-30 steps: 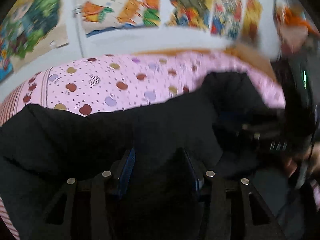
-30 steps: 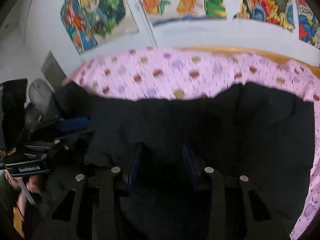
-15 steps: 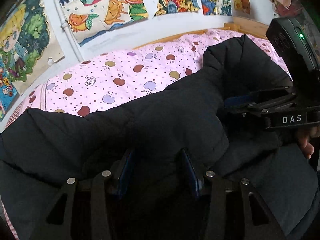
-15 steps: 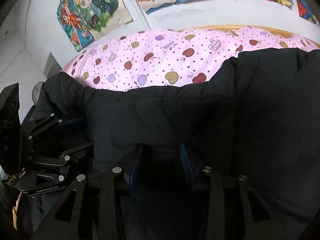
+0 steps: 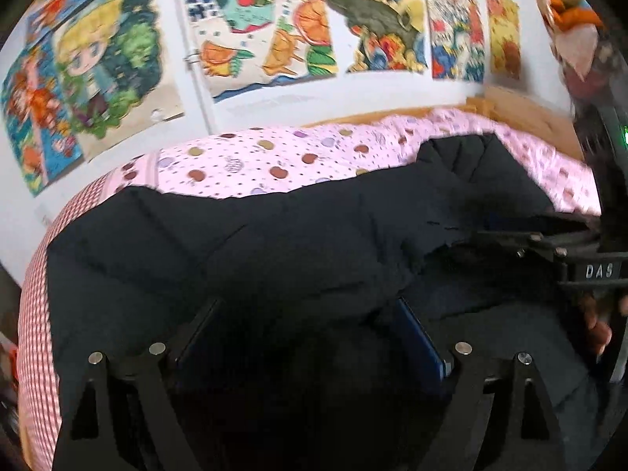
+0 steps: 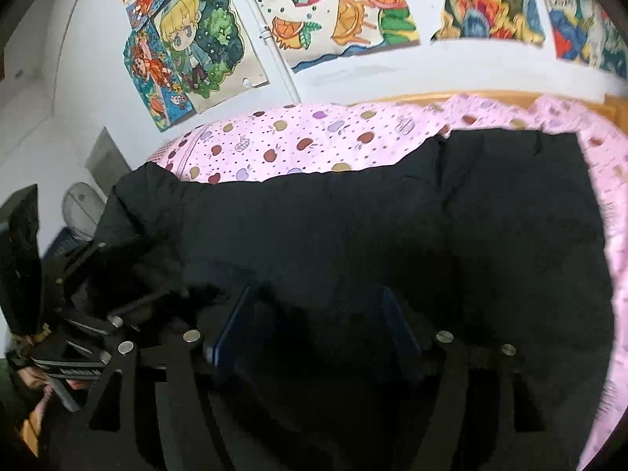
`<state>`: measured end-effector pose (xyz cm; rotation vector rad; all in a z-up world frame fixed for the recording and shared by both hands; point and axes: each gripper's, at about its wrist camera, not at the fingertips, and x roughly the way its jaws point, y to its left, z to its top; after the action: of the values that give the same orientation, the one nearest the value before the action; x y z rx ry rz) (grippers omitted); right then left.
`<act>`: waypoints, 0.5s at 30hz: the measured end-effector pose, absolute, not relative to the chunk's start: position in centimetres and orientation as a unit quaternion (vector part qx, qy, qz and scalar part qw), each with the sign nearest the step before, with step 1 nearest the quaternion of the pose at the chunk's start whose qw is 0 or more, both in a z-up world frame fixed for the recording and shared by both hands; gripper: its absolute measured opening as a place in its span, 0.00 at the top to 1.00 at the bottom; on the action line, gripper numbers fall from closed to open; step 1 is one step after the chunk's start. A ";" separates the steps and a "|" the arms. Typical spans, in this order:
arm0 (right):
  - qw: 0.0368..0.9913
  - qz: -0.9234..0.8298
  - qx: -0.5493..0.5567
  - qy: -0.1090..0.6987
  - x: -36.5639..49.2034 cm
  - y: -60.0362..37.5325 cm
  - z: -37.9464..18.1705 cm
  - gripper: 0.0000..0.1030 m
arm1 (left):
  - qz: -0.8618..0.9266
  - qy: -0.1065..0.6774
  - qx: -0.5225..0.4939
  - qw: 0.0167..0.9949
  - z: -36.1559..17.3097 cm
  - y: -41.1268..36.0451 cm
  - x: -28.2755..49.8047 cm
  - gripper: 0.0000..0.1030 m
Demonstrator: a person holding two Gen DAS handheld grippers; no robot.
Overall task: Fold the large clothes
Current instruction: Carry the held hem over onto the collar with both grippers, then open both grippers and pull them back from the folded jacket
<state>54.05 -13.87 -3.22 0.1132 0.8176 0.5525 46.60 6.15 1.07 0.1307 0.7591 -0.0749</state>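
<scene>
A large black padded jacket point(image 5: 274, 243) lies across a bed with a pink apple-print sheet point(image 5: 274, 161); it also fills the right wrist view point(image 6: 392, 227). My left gripper point(image 5: 310, 325) has its fingers wide apart, with jacket fabric bunched between them. My right gripper point(image 6: 314, 322) also stands wide, with black fabric between its fingers. The right gripper shows at the right edge of the left wrist view point(image 5: 549, 251), and the left gripper shows at the left edge of the right wrist view point(image 6: 90, 298). Both sit at the jacket's near edge.
Colourful drawings point(image 5: 274, 31) hang on the white wall behind the bed. A wooden bed frame point(image 6: 490, 98) runs along the far side. A red-checked sheet border point(image 5: 39, 314) marks the bed's left end. A fan point(image 6: 80, 208) stands left of the bed.
Both grippers have opened wider and let go of the jacket's fabric. The raised fold has dropped, and the jacket lies flatter on the bed.
</scene>
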 end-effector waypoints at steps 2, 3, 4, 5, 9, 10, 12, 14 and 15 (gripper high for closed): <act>0.881 0.255 0.055 0.394 53.1 -14.8 -2.5 0.31 | -0.036 0.365 0.041 0.929 1.8 6.5 45.6 0.16; 0.883 0.250 0.055 0.394 52.7 -15.0 -2.3 0.29 | -0.035 0.363 0.031 0.931 2.1 6.7 45.0 0.15; 0.884 0.244 0.055 0.394 52.2 -15.4 -1.8 0.28 | -0.034 0.358 0.022 0.933 2.7 6.8 44.3 0.14; 0.886 0.239 0.055 0.393 51.7 -15.9 -1.4 0.28 | -0.033 0.352 0.016 0.935 3.2 6.8 43.7 0.14; 0.896 0.221 0.054 0.381 49.3 -17.7 0.8 0.25 | -0.026 0.326 0.017 0.945 5.5 6.3 40.8 0.08; 0.899 0.217 0.053 0.378 48.7 -18.1 1.5 0.25 | -0.025 0.317 0.020 0.948 6.2 6.1 39.8 0.07; 0.902 0.215 0.051 0.370 47.4 -18.7 3.0 0.23 | -0.023 0.300 0.027 0.953 7.6 5.5 37.9 0.06; 0.906 0.216 0.048 0.359 46.0 -19.1 4.8 0.21 | -0.020 0.288 0.033 0.957 8.8 5.2 36.6 0.05; 0.909 0.217 0.047 0.354 45.4 -19.2 5.6 0.21 | -0.020 0.282 0.035 0.959 9.5 5.0 35.7 0.05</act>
<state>45.44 -19.22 5.56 0.0970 0.7308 0.4471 35.75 4.98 9.48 0.0702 0.5718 -0.0413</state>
